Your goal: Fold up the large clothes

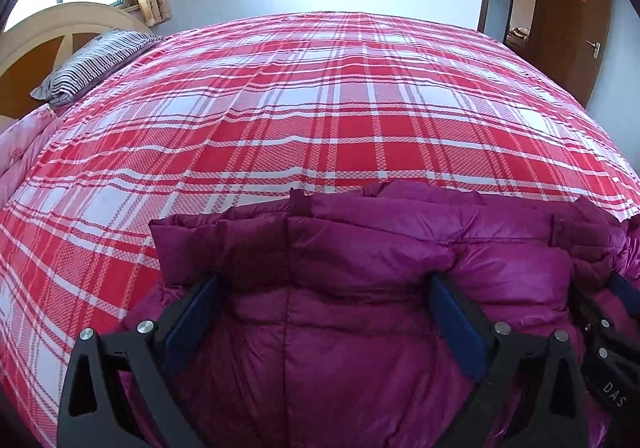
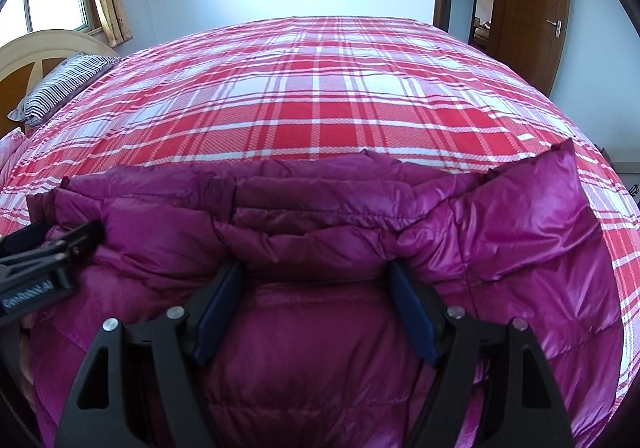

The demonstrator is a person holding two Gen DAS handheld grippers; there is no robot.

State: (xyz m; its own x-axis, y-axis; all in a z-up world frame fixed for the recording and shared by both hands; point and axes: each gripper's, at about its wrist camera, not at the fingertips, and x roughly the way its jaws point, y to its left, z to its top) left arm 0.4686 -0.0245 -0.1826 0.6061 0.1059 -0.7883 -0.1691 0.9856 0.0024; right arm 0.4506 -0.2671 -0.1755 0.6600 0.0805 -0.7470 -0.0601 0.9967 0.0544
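Both grippers are seen low in frame: the left gripper (image 1: 324,288) and right gripper (image 2: 316,276) are spread wide, each straddling a puffy ridge of the purple down jacket (image 2: 320,328); whether fabric is actually pinched cannot be told. Folding seems partly done, since the jacket is bunched at the near edge of the plaid bed (image 2: 320,88). No containers are seen. Upper left, a striped pillow (image 1: 96,64) is noted.
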